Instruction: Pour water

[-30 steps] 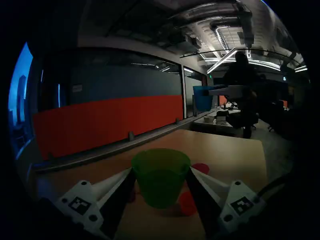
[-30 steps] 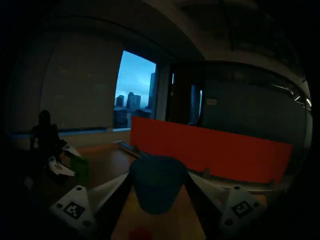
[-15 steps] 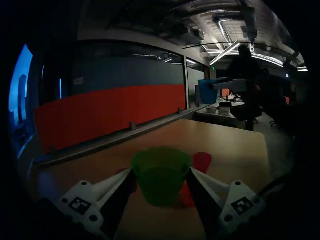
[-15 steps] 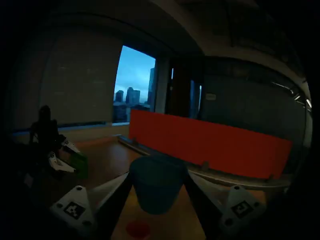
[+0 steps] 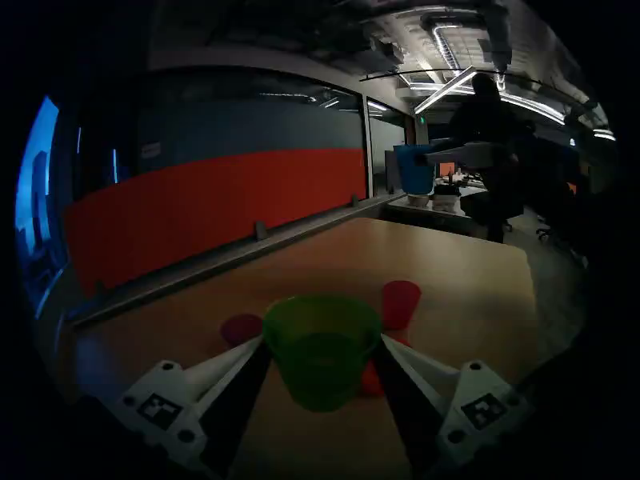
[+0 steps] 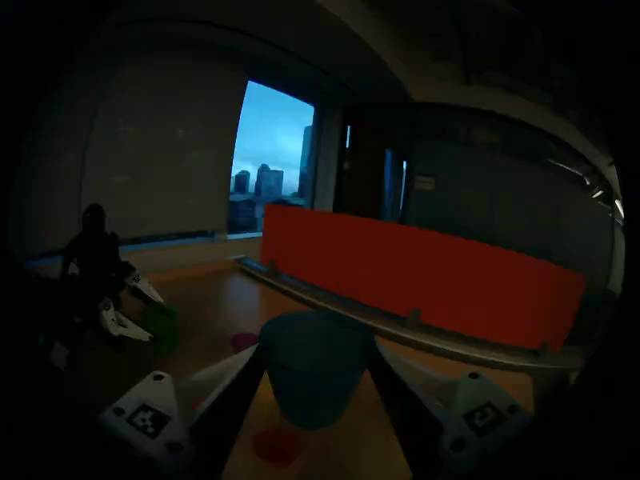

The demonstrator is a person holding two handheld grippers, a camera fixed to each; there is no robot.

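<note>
Translucent plastic green cup, matt plastic blue cup, smooth wood-look table.

Office: desk, red partition, ceiling strip lights.

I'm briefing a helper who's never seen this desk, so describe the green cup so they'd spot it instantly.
Find the long wooden table beside the orange-red partition. Over it, the green cup sits clamped between the jaws of the left gripper. It's the only green one: a red cup stands behind it, and the right gripper holds a blue cup.
</note>
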